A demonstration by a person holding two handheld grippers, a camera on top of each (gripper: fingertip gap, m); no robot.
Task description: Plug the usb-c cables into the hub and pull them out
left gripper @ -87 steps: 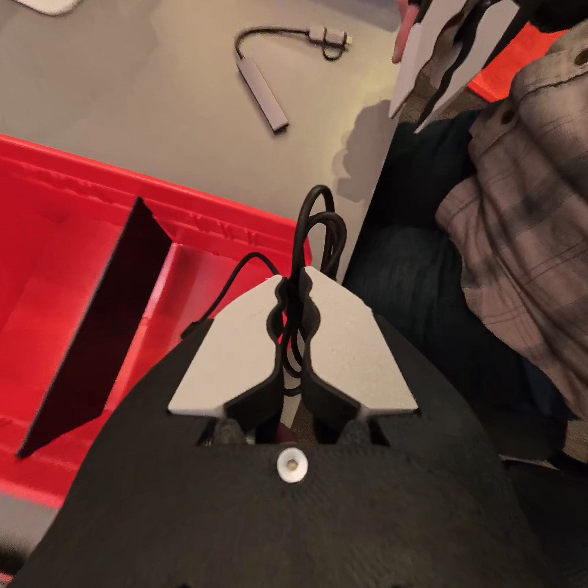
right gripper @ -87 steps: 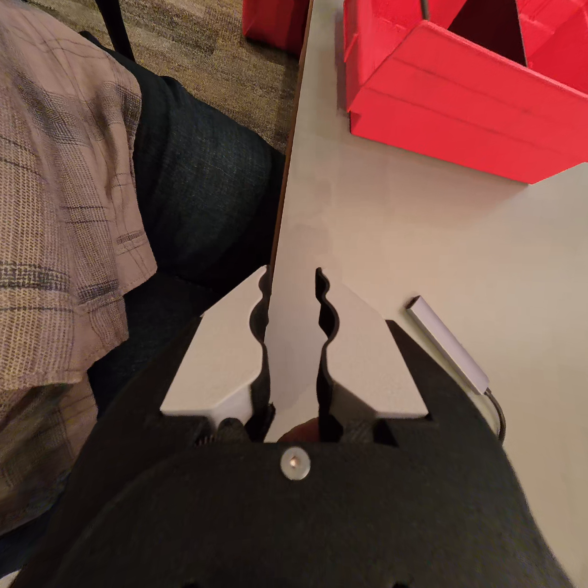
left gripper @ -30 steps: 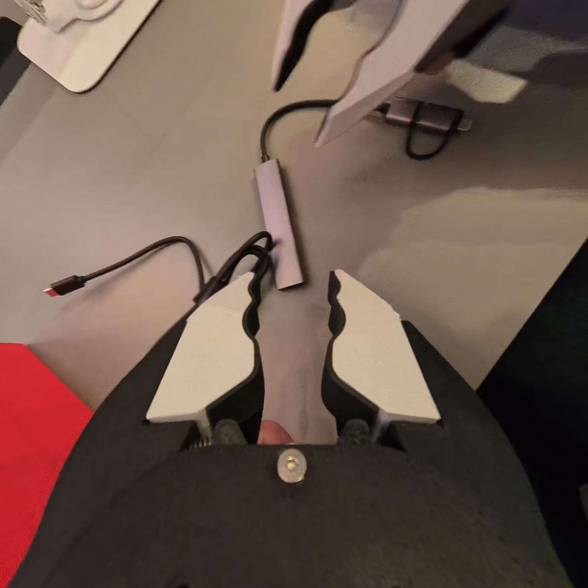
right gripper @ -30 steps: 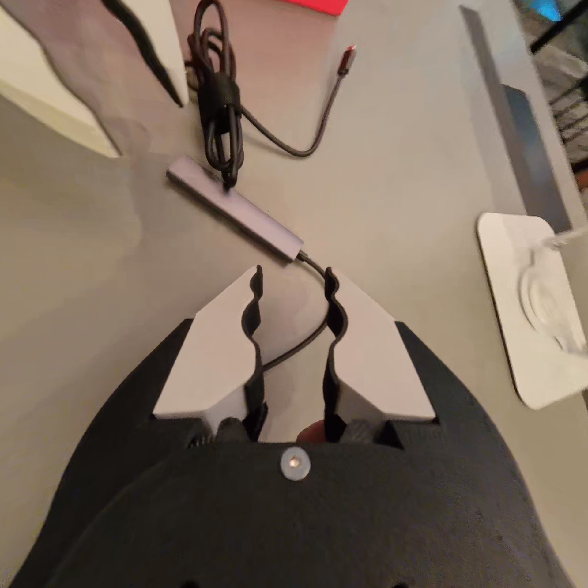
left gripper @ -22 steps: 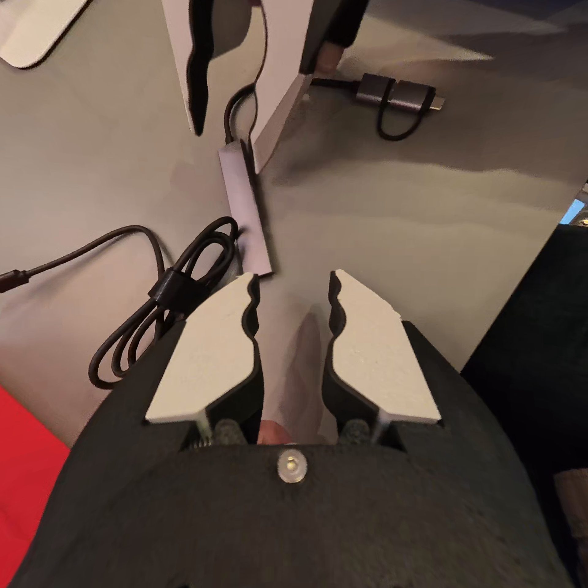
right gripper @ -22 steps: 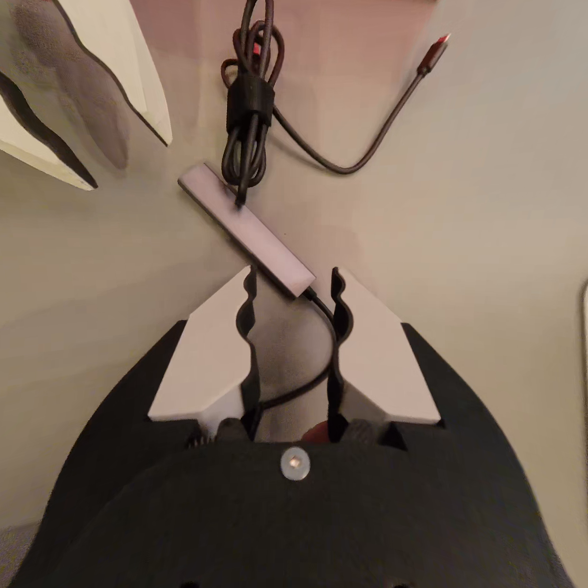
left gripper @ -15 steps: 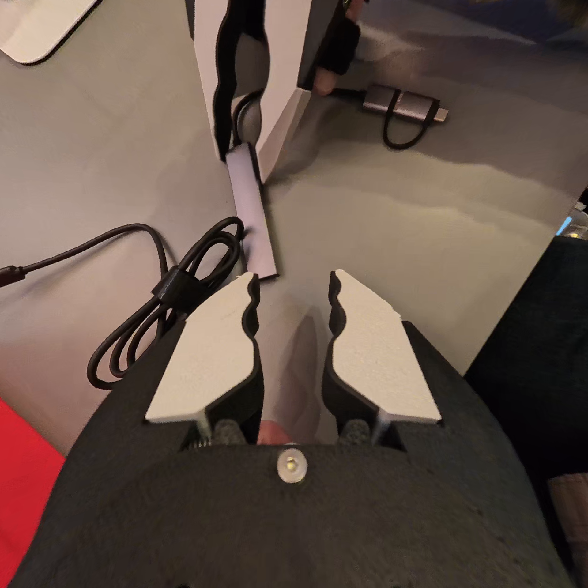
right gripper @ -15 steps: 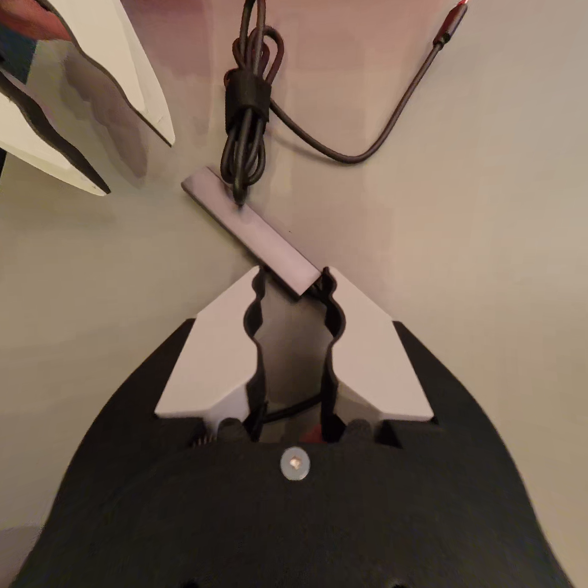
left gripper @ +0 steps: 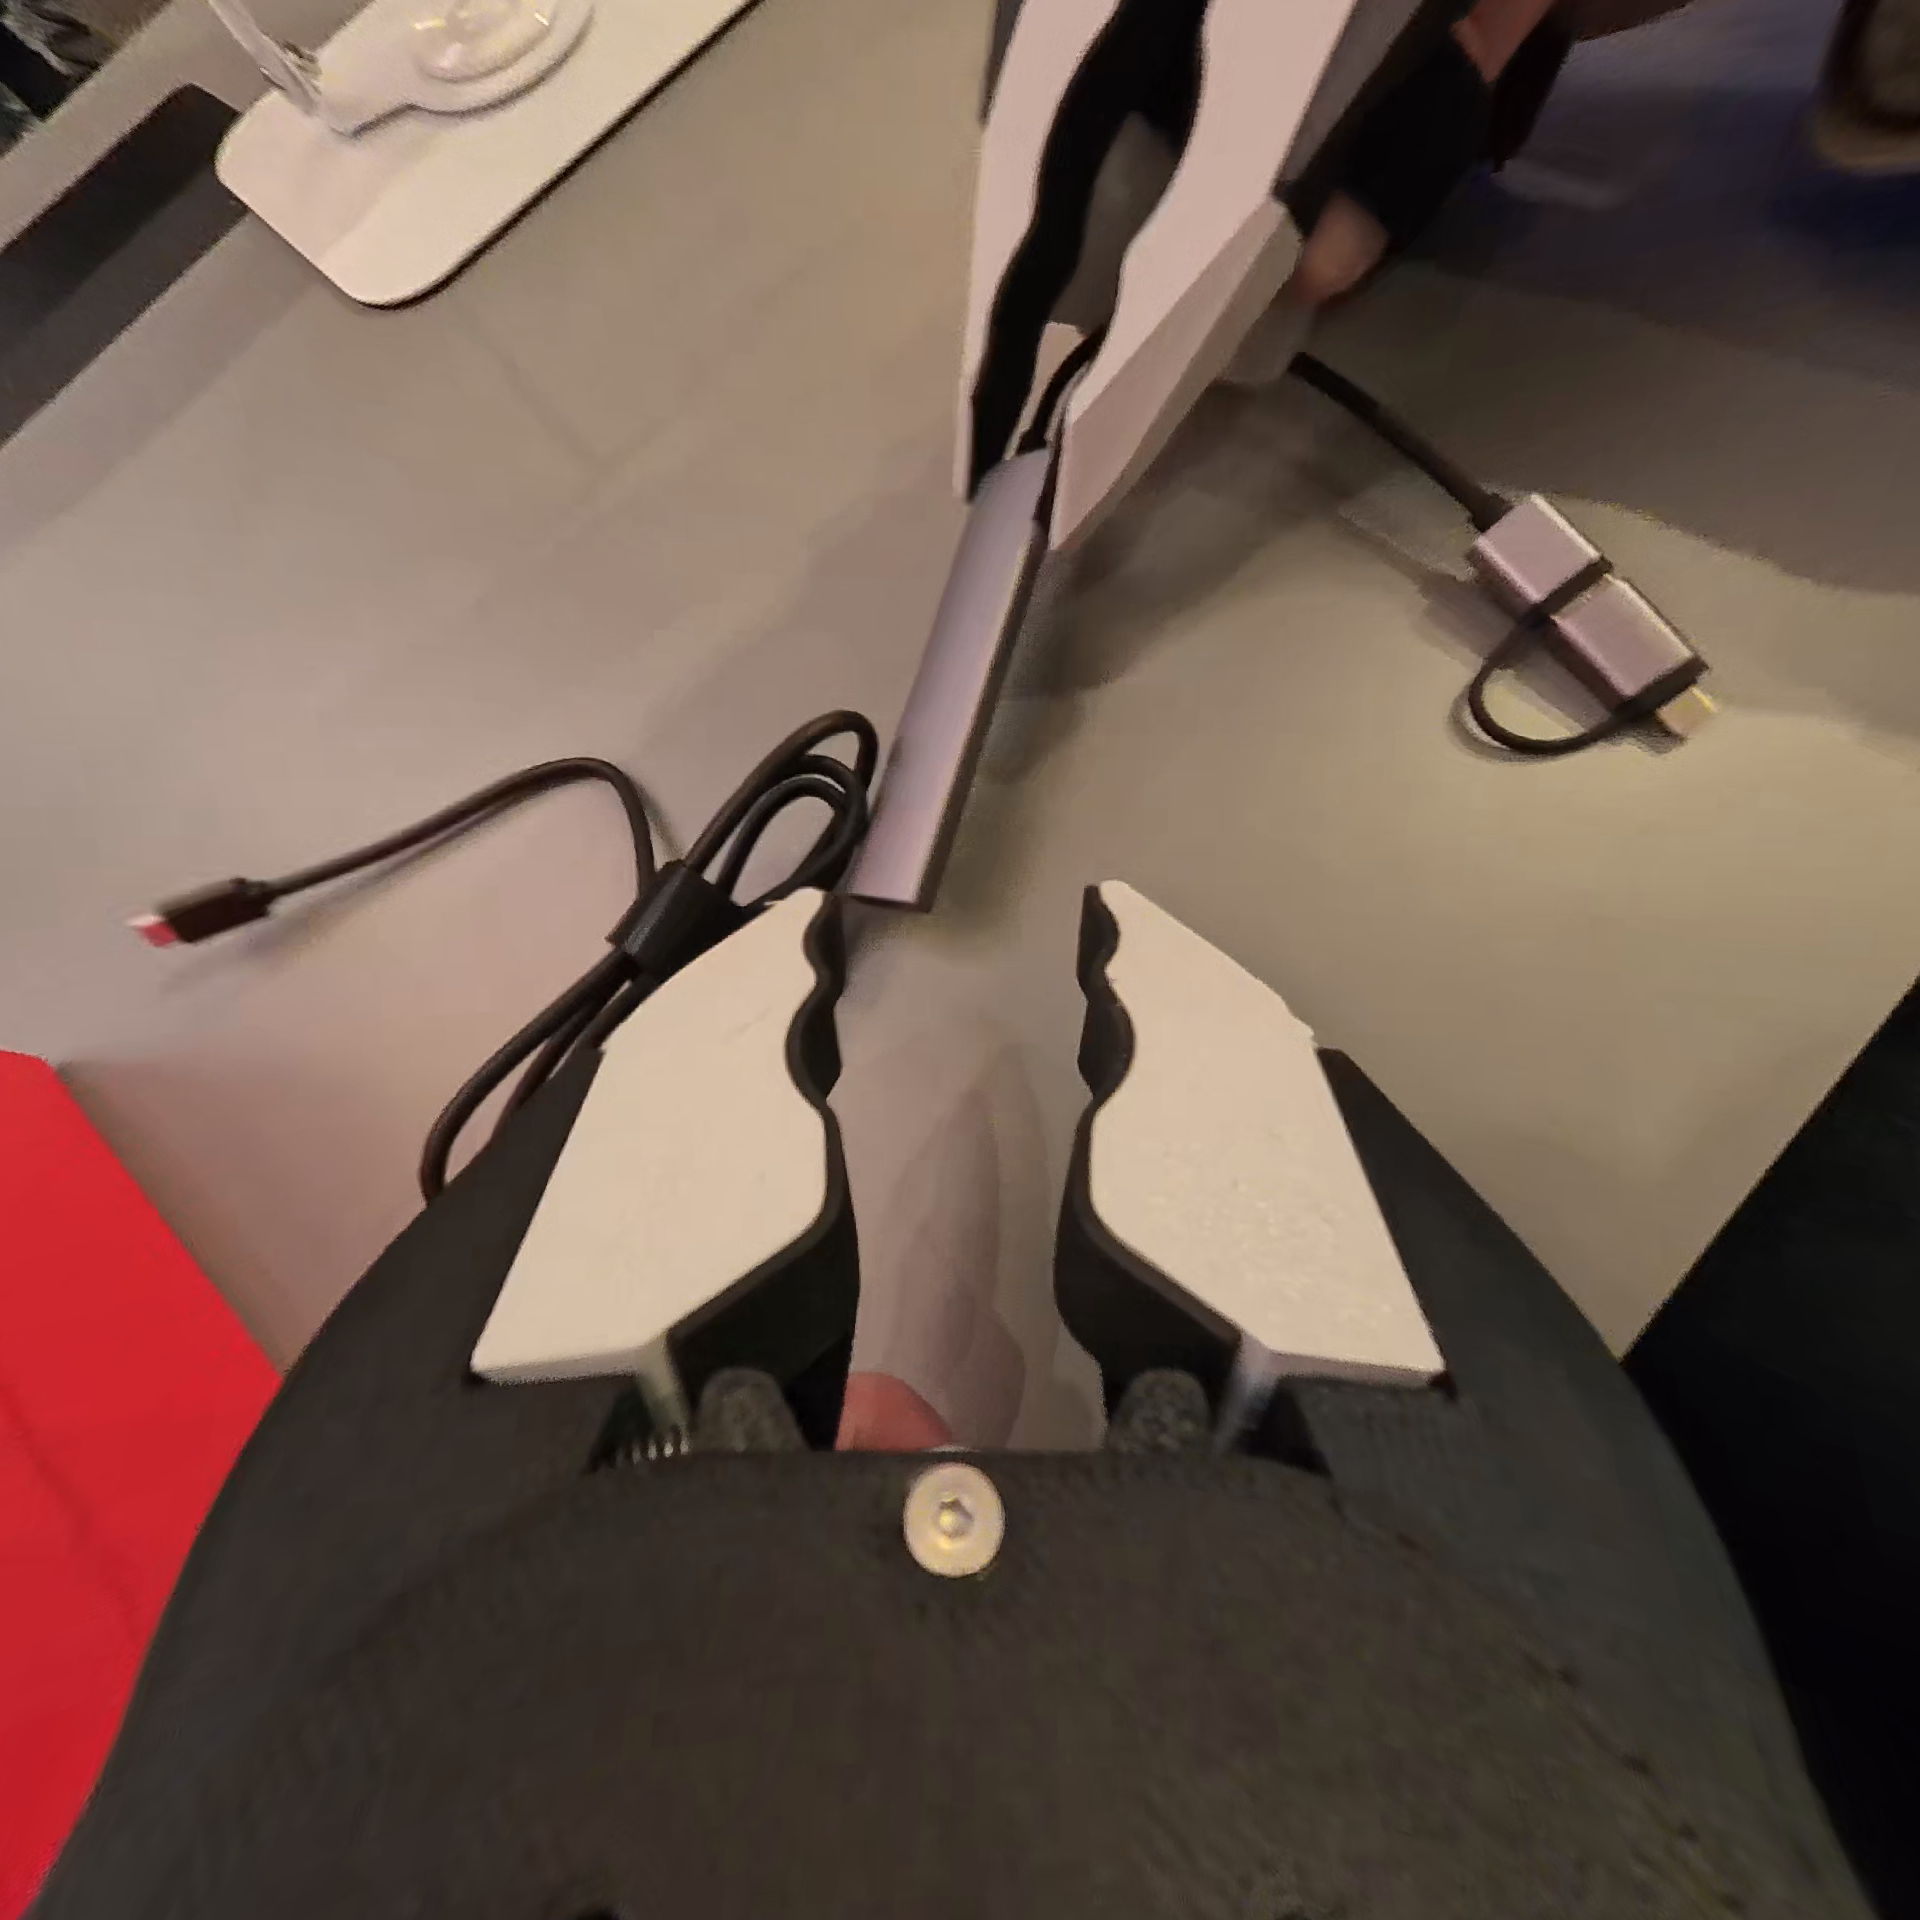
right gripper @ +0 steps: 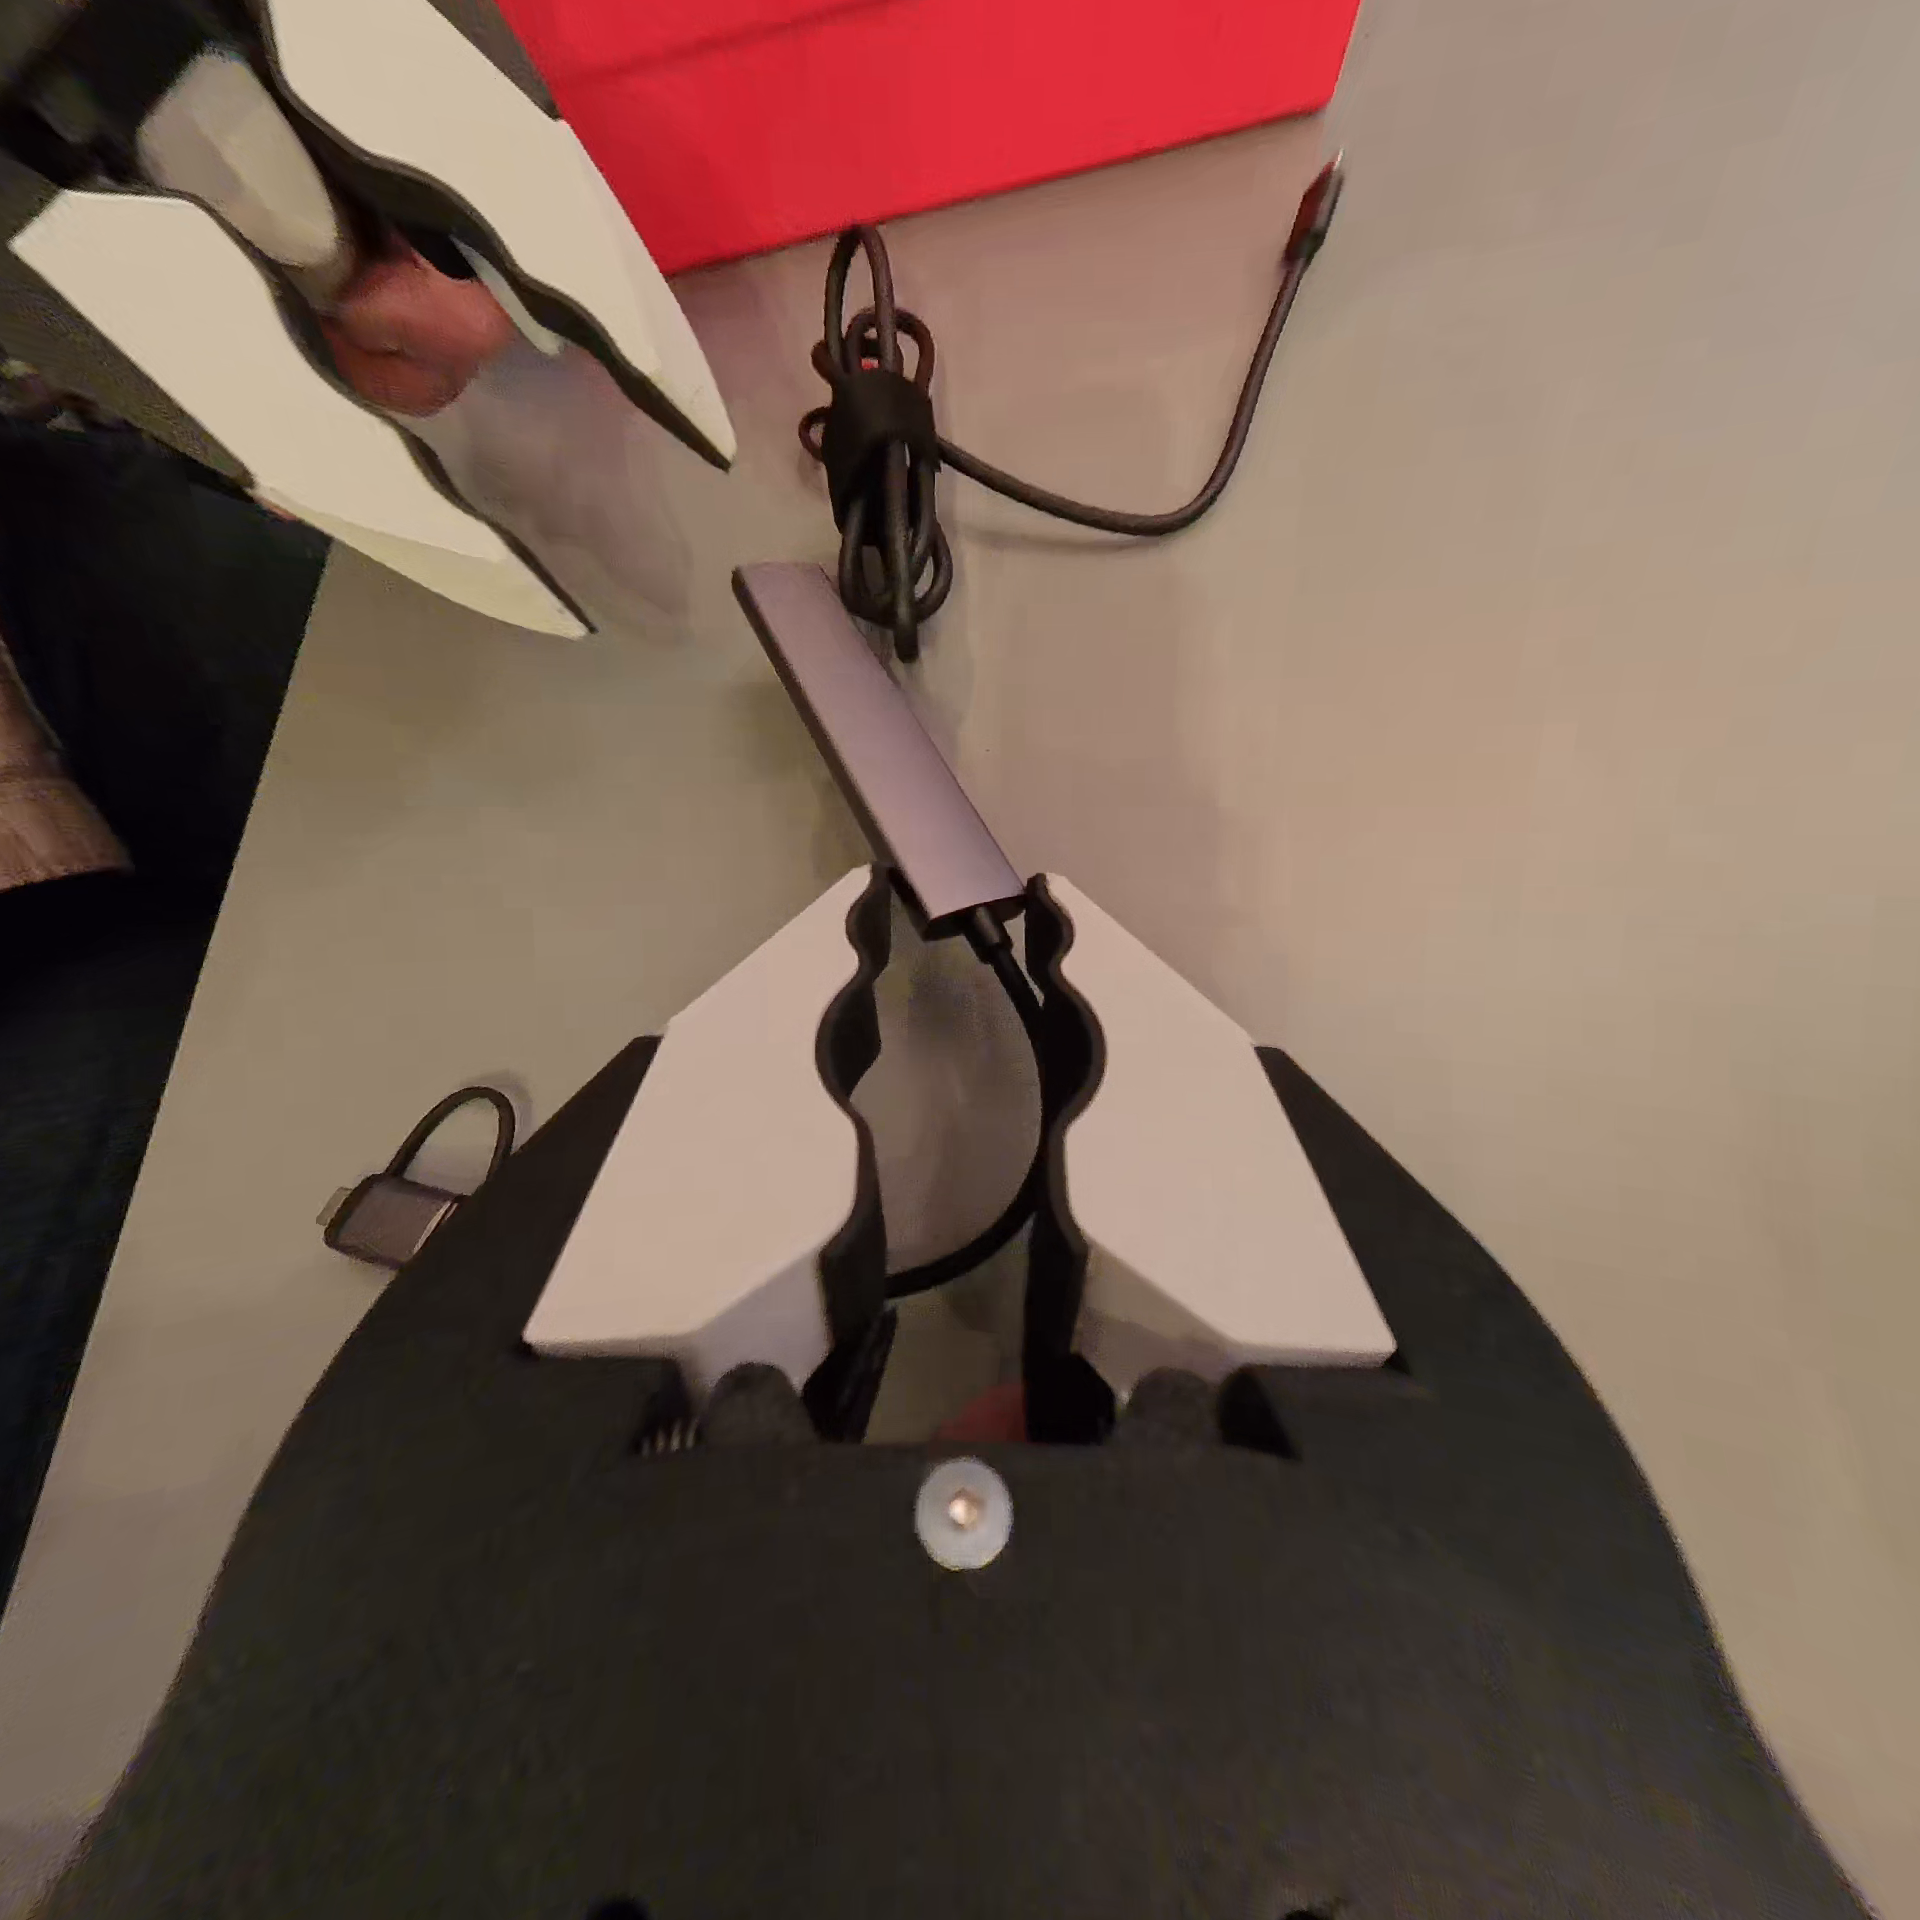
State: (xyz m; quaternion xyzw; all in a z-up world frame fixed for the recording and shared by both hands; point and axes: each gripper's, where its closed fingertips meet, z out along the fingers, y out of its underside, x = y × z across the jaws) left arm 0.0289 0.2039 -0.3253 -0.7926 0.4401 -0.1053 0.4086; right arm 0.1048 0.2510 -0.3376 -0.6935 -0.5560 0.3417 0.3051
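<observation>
A slim grey usb hub lies on the grey table, also seen in the right wrist view. My right gripper is shut on the hub's cable end; it shows from the far side in the left wrist view. A black usb-c cable, bundled with a strap, lies beside the hub's near end, its free plug out to the left. The bundle also shows in the right wrist view. My left gripper is open and empty, just short of the hub's free end.
The hub's own lead ends in a grey connector block to the right. A red bin stands beside the cable. A white stand base sits at the far left. The table edge runs along the right. The left gripper's tips are roughly 10 cm from the right gripper's.
My right gripper moved in from the table edge and closed on the hub's cable end. My left gripper set the cable bundle down by the hub, opened and drew back a little.
</observation>
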